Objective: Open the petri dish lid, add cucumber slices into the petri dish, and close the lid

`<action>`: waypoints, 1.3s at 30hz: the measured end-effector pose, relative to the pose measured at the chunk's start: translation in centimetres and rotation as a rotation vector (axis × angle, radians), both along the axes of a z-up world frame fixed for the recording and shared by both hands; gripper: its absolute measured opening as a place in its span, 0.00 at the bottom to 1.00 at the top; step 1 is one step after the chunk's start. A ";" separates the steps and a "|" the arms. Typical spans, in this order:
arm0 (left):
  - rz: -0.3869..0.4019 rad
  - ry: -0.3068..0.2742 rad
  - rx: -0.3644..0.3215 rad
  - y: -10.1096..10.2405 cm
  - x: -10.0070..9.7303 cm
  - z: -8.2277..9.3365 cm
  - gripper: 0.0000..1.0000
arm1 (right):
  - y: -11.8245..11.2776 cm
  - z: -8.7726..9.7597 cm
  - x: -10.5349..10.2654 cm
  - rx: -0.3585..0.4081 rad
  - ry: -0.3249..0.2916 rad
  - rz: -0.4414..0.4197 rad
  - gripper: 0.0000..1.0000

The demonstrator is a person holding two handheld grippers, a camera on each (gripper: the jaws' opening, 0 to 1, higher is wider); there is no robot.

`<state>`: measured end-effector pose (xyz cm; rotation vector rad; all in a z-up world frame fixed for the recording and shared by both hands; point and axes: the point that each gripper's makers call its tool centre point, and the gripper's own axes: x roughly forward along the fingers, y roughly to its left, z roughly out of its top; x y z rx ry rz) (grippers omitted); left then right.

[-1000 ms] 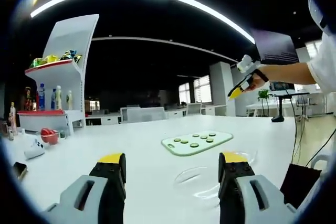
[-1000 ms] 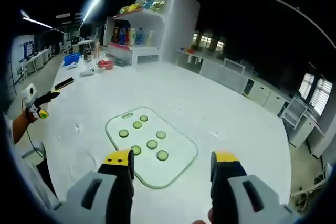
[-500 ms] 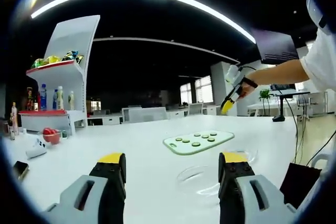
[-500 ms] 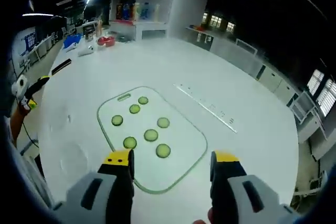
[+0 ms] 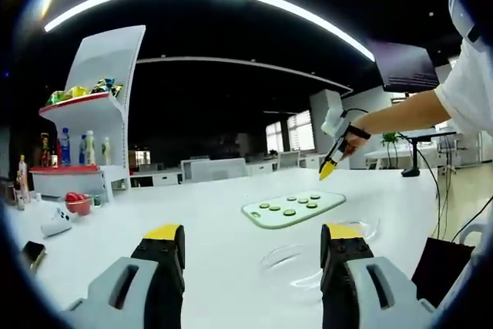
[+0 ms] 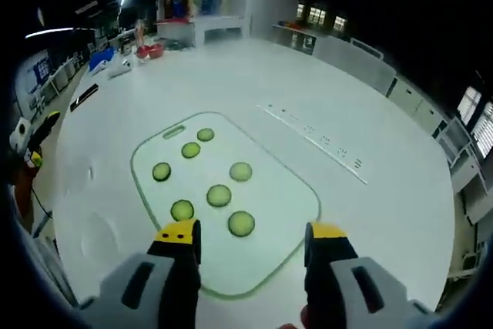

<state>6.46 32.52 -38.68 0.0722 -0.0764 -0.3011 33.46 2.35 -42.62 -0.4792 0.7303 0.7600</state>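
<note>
While my right gripper (image 6: 253,238) hung over the pale green cutting board (image 6: 289,190), its yellow-tipped jaws stood spread apart with nothing between them, and six cucumber slices (image 6: 219,195) lay flat on the board, the nearest one sitting just ahead of the gap between the jaws. My left gripper (image 5: 252,238) sat low above the white table (image 5: 192,221), jaws also wide open and empty. In the left gripper view the clear petri dish (image 5: 308,261) rested on the table just beyond my right-hand jaw, with its lid on as far as I could tell, though the transparent plastic made that hard to judge. Beyond it lay the cutting board, and above the board's far end I could see my right gripper pointing down at a slant, a hand (image 5: 354,138) wrapped round it. Off at the table's far end stood a white shelf unit (image 5: 96,98) with bottles (image 5: 91,146) on its lower level and bright packets on the upper one, and a red object (image 5: 77,203) lay on the table near it.
</note>
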 end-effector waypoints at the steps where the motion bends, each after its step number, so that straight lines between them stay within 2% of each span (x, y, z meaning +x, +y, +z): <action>1: 0.004 -0.001 0.000 0.1 0.0 0.0 0.72 | 0.1 -0.2 0.0 -0.009 0.005 0.005 0.53; 6: 0.017 -0.005 -0.005 0.4 0.0 0.2 0.72 | 0.5 -1.2 -0.2 -0.028 0.028 0.009 0.51; 7: 0.018 -0.005 -0.005 0.4 0.0 0.2 0.72 | 0.4 -1.5 0.4 -0.029 0.034 0.011 0.51; 22: 0.032 -0.005 -0.017 0.6 0.0 0.0 0.72 | 0.4 -4.5 2.4 -0.066 0.071 0.006 0.47; 30: 0.030 -0.007 -0.024 0.5 0.0 0.1 0.72 | 0.2 -5.2 3.2 -0.078 0.082 -0.001 0.45; 39: 0.032 -0.001 -0.034 0.6 0.1 -0.1 0.72 | 0.3 -5.5 2.8 -0.077 0.089 -0.007 0.41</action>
